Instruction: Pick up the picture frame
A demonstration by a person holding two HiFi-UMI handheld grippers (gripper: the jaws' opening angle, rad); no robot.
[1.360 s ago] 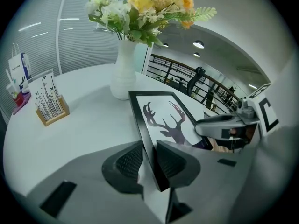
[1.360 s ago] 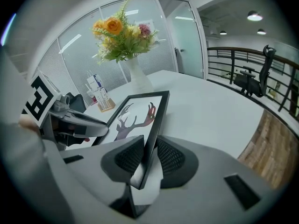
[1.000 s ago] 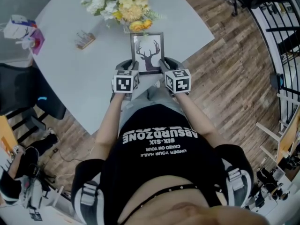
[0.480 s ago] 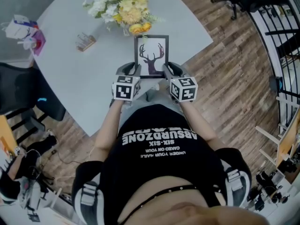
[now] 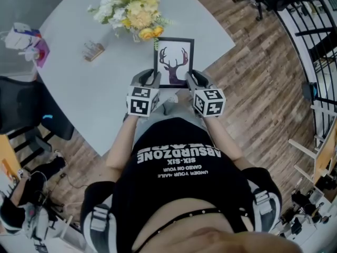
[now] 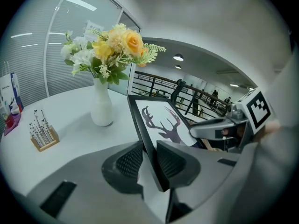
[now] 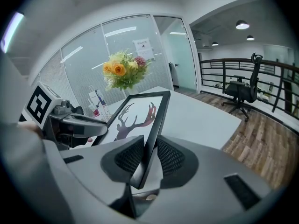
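A black picture frame with a deer-head print hangs above the near edge of the grey table, lifted off it. My left gripper is shut on the frame's left side bar. The frame's right side bar is clamped by my right gripper. In the left gripper view the print faces up and the right gripper shows beyond it. In the right gripper view the left gripper shows across the print.
A white vase of yellow and white flowers stands just behind the frame. A small wooden rack and a pink-and-white pack lie toward the table's left. Wood floor lies right of the table; a black chair stands at its left edge.
Both grippers have risen with the frame between them. The frame now sits higher and a little further right in the head view, nearer the flowers.
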